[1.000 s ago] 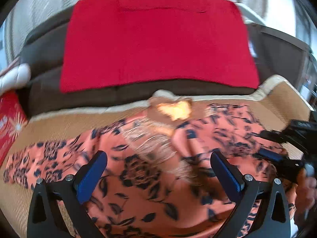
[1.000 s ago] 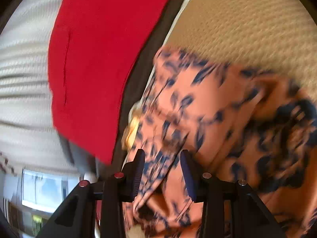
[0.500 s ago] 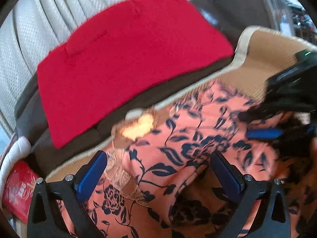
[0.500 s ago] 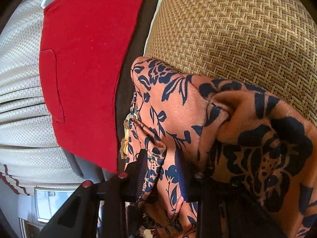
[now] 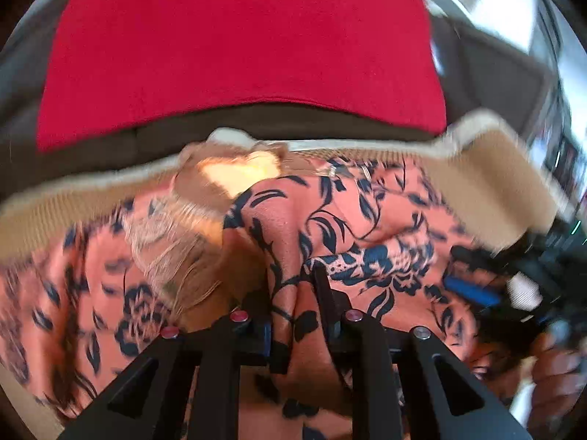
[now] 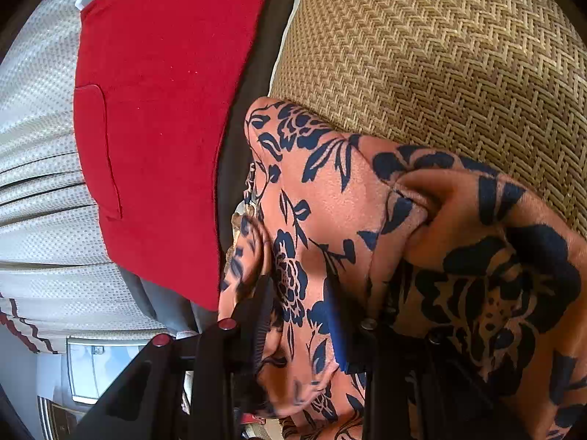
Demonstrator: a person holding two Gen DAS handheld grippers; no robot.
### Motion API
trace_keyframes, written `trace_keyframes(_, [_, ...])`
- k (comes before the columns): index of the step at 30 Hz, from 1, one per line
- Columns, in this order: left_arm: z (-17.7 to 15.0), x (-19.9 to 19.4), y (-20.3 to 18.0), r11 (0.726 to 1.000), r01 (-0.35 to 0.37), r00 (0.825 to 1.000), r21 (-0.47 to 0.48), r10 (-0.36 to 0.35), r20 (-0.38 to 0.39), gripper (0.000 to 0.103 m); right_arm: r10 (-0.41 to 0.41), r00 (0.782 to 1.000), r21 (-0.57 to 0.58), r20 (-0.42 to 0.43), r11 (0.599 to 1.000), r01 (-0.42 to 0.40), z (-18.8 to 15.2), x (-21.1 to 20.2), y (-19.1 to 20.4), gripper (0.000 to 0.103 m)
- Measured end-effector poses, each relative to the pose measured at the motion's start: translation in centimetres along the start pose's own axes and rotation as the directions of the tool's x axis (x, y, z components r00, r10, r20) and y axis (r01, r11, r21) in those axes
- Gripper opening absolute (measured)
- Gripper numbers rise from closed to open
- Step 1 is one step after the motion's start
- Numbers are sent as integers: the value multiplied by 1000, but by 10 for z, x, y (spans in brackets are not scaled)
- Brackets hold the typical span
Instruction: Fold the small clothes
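We are seeing bare woven straw mat (image 6: 458, 73) lying open beyond the bunched orange floral garment (image 6: 330, 198); the red cloth (image 6: 165, 91) is bordering it.

A home living room, woven straw mat (image 6: 440, 55), pleated pale curtains (image 6: 40, 146), dark cushioned seat (image 5: 220, 128) under red cloth (image 5: 238, 44)

Left tongs (image 5: 293, 293) just closed, pinching a ridge of orange floral garment (image 5: 352, 220) spread on woven mat (image 5: 477, 168). Right tongs (image 5: 488, 289) at the garment's right edge. Beyond, red cloth (image 5: 238, 47) flat on dark brown surface (image 5: 110, 146).
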State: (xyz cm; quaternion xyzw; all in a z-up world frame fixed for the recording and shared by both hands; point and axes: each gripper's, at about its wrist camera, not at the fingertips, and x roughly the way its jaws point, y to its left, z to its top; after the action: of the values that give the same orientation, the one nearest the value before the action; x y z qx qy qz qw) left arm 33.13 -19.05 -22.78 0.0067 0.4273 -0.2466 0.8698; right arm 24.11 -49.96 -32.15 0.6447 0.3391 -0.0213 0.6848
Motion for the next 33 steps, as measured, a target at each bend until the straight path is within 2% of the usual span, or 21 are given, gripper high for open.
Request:
trace_keyframes(2, [-6, -13, 21, 996, 53, 999, -77, -53, 4, 19, -13, 1000, -8, 8, 1000, 14, -1, 4, 3, 31])
trace_keyframes(5, [-22, -31, 48, 985, 63, 998, -158, -63, 5, 19, -38, 999, -29, 26, 999, 39, -5, 7, 7, 31])
trace_keyframes(7, [-38, -44, 74, 962, 85, 995, -260, -94, -19, 19, -47, 998, -38, 35, 998, 49, -7, 9, 10, 31])
trace_keyframes(8, [-44, -50, 85, 955, 79, 996, -286, -89, -21, 19, -48, 998, -41, 37, 998, 49, -8, 10, 10, 31])
trace_keyframes(11, [-55, -73, 118, 951, 16, 1000, -308, -16, 1, 19, -45, 998, -48, 41, 998, 47, -10, 11, 12, 31])
trace_keyframes(15, [-57, -99, 139, 952, -3, 998, -306, 22, 58, 19, -81, 994, -85, 70, 993, 87, -19, 12, 22, 32])
trace_keyframes(16, [-56, -102, 140, 953, -11, 997, -303, 32, 64, 20, -98, 992, -110, 80, 988, 107, -24, 10, 29, 36])
trace_keyframes(18, [-54, -106, 135, 958, 13, 997, -286, 11, 82, 30, -102, 991, -191, 89, 974, 117, -34, 11, 47, 36])
trace_keyframes(19, [-52, -105, 133, 962, 29, 997, -271, -7, 83, 46, -103, 991, -246, 90, 962, 122, -41, 15, 60, 36])
trace_keyframes(20, [-49, -103, 125, 967, 45, 996, -252, -26, 80, 66, -119, 988, -270, 99, 952, 142, -46, 18, 66, 36])
trace_keyframes(21, [-44, -100, 114, 971, 60, 995, -231, -41, 87, 73, -143, 983, -280, 111, 945, 169, -50, 21, 69, 36])
trace_keyframes(23, [-33, -97, 95, 979, 70, 991, -192, -46, 124, 77, -199, 975, -219, 103, 951, 217, -51, 32, 57, 35])
trace_keyframes(24, [-28, -95, 85, 985, 65, 989, -162, -41, 143, 78, -181, 979, -184, 94, 963, 196, -51, 34, 50, 35])
trace_keyframes(26, [-18, -89, 67, 993, 41, 989, -109, -25, 149, 88, -120, 989, -119, 86, 984, 130, -49, 33, 40, 34])
trace_keyframes(29, [-3, -65, 36, 1000, 16, 995, -26, -13, 102, 89, -103, 992, -127, 66, 986, 111, -49, 35, 38, 35])
trace_keyframes(33, [8, -24, 9, 995, -85, 996, 46, 85, 5, 89, -60, 998, -130, 34, 989, 64, -47, 32, 29, 35])
